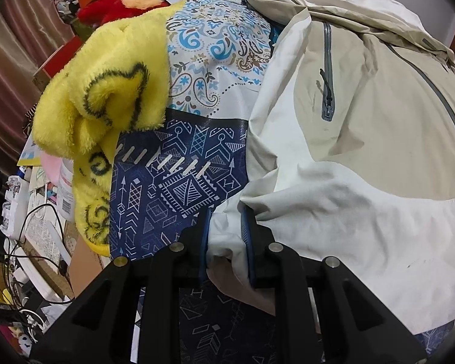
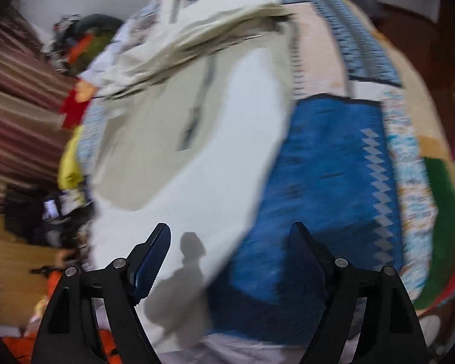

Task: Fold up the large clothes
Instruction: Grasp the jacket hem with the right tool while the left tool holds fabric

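- the left gripper (image 1: 227, 227) has its blue-padded fingers (image 1: 246, 242) pinched onto a bunched corner of the beige-and-white jacket (image 1: 348, 121), fabric squeezed right between the pads
- the jacket is spread over the patterned bedspread (image 1: 182, 166), lying toward the bed's right side in the left wrist view, with its bunched top up by the far edge
- a grey chest zipper (image 1: 327, 69) runs down the tan panel, and a longer grey zipper line curves off toward the jacket's right edge
- a fluffy yellow blanket (image 1: 106, 91) with black squiggles sits crumpled at the bed's left edge, hanging over it, just beside the jacket but not touching it
- something red and plush (image 1: 106, 6) is up at the far left corner
- past the left edge there's a cluttered mess of cables and papers (image 1: 39, 227)
- the right gripper (image 2: 230, 242) is spread wide, nothing between its fingers, above the jacket's white near part
- the right wrist view is heavily motion-blurred, so only the pale jacket (image 2: 182, 151) and the bright blue patch of bedspread (image 2: 333, 182) beside it can be made out, plus a dark shadow on the fabric between the fingers
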`<state>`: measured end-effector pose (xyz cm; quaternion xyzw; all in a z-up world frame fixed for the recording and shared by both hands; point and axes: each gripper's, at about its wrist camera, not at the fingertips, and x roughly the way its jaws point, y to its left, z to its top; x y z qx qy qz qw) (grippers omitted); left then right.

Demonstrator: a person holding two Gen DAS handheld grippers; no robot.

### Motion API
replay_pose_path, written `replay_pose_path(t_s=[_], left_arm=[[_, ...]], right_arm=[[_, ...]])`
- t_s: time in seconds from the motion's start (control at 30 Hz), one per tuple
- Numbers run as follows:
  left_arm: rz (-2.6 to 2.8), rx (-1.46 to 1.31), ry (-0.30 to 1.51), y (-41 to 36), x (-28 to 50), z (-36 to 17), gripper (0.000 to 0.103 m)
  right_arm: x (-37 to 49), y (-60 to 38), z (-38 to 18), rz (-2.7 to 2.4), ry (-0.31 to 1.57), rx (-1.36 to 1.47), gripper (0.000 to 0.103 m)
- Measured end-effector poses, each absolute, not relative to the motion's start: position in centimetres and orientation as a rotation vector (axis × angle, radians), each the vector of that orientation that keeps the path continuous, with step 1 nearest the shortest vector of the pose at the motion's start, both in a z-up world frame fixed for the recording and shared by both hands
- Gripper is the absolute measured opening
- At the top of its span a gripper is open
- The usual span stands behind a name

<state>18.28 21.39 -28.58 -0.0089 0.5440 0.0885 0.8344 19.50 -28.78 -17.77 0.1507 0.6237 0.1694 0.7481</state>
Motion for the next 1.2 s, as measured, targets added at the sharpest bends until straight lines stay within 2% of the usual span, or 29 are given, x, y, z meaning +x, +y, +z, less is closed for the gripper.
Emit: replay_pose_path(t_s=[0.07,0.2,0.23,0.3,0.37,0.57,0.77,1.0,1.2], left_arm=[[0.19,-0.02,1.152,21.3,18.4,-28.5,0.019],[0.192,-0.023,1.146,21.0,18.4,-28.0,0.019],[0.19,-0.03,1.141,21.0,18.3,-27.8,0.019],[0.183,-0.039,1.122,20.8,18.2,-26.9,0.019],[0.17,-0.028,1.091,20.5,18.3,-25.7,0.019],[0.117,0.009,0.996,17.9,19.5,-21.7,0.018],[0.028,-0.028,0.904,15.6,21.5,-17.0,0.017],[-0.073,-0.129,0.767,13.5,26.2,-9.4,0.017],[-0.06,-0.158,0.624,13.5,32.1,-3.3,0.017]], right_arm=[[19.2,-27.2,-19.1,0.38,1.42,0.336,0.082],[18.5,-24.9,-19.2,0.327,1.391,0.21,0.082],[18.4,-24.5,-19.0,0.33,1.38,0.192,0.079],[18.3,-24.1,-18.9,0.338,1.37,0.159,0.07],[18.3,-24.0,-18.4,0.349,1.359,0.126,0.051],[19.5,-24.2,-18.1,0.403,1.332,0.161,0.012],[21.9,-22.2,-17.3,0.502,1.245,0.217,0.006],[26.1,-21.3,-13.7,0.599,1.07,0.305,0.005],[33.0,-23.2,-10.3,0.57,0.917,0.358,0.005]])
